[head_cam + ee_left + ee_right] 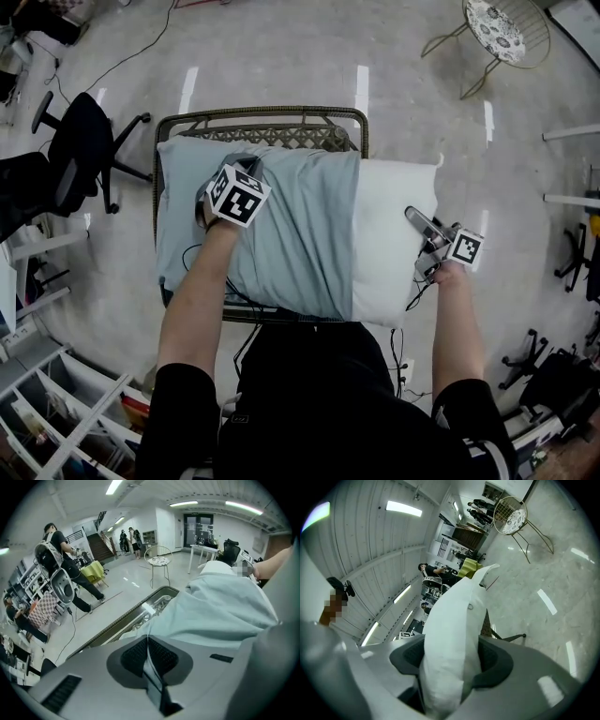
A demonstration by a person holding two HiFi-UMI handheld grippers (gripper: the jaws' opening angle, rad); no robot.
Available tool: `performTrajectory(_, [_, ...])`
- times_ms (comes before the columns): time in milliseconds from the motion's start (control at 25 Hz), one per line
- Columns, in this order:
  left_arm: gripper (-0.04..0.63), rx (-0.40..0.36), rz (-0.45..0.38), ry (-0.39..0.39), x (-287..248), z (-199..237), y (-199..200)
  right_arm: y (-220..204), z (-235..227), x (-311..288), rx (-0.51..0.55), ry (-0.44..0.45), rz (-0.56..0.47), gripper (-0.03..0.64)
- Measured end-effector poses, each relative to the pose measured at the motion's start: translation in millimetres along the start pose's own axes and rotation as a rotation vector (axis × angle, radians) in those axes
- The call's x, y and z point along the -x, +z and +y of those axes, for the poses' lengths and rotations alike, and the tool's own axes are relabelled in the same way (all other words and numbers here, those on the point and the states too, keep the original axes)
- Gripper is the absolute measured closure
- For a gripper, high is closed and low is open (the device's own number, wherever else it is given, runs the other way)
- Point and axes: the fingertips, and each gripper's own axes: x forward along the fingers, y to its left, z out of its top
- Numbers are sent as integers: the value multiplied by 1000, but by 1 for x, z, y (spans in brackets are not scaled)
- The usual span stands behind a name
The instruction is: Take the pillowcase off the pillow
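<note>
Roughly half the job looks done. The pillowcase [281, 225] covers the left part of the pillow [394, 234], whose bare white end sticks out to the right. Both lie across a wicker seat [262, 117].

On the left, the risk is a weak bite. Only a thin fold of cloth seems caught, so a firm pull could slide it out from between the pads. If that fold also takes in the pillow's own skin underneath, the pull would drag the pillow along instead of stripping the case. On the right, the stuffing is soft. A hard tug from the other side could squeeze the white end out of its clamp, and pillow and case would then slide left together, perhaps off the seat.

The left gripper [148, 644] points down onto the case. Its jaws are closed tight, pads meeting, with what looks like a sliver of pale blue cloth pinched between them. The right gripper [451, 660] has its jaws about halfway apart. They press on both sides of the plump bare end of the pillow, which fills the gap.
</note>
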Motion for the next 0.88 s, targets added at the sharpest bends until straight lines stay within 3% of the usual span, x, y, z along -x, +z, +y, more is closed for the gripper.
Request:
performTrajectory(280, [588, 12, 23, 32, 12, 23, -18, 6, 8, 7, 7, 36, -19, 351])
performTrajectory(480, [588, 49, -1, 4, 20, 38, -27, 11, 7, 2, 8, 50, -3, 351])
performTrajectory(680, [588, 75, -58, -12, 24, 25, -19, 1, -9, 1, 9, -35, 56, 254])
performTrajectory(880, [587, 71, -97, -19, 27, 13, -21, -26, -20, 35, -15, -130, 57, 232])
